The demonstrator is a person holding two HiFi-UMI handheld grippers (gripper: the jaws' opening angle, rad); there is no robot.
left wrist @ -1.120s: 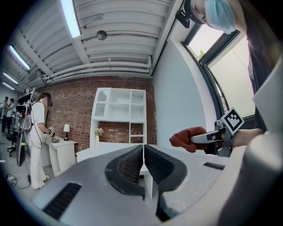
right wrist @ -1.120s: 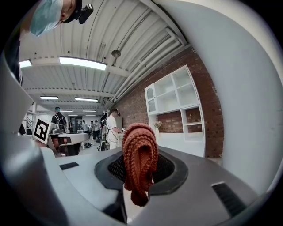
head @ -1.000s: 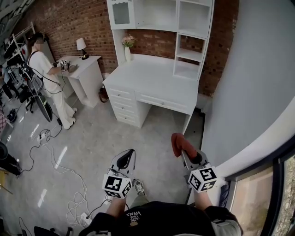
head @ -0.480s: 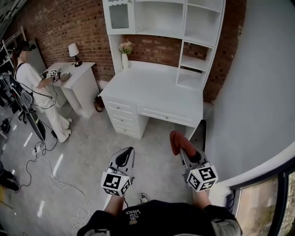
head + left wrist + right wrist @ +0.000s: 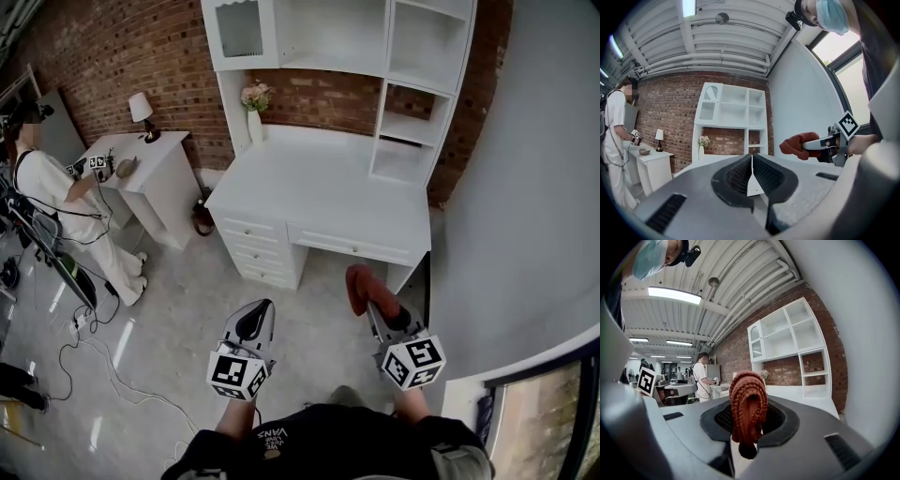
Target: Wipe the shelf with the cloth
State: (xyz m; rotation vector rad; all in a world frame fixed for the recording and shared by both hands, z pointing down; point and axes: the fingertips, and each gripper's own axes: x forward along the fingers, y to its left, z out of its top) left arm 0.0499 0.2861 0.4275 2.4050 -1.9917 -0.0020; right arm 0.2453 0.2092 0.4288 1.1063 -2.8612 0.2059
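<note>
Between the 2 jaws of the right gripper (image 5: 746,432) a folded rust-red knitted cloth (image 5: 748,411) is clamped, its fold sticking up and forward past the jaw tips. The left gripper (image 5: 751,176) has its jaws pressed together with nothing in them. Both grippers hang side by side in the air above the grey floor (image 5: 178,300), the left jaws well apart from the cloth. Ahead of both pairs of jaws, well apart from them, lies a white worktop (image 5: 319,192); the white shelf (image 5: 410,61) rises from its back edge against a brick wall (image 5: 141,42). A vase of flowers (image 5: 254,103) stands at the worktop's far left corner. Further left of the left jaws, a person (image 5: 47,187) stands at a small white table (image 5: 141,155) bearing a lamp (image 5: 142,108).
</note>
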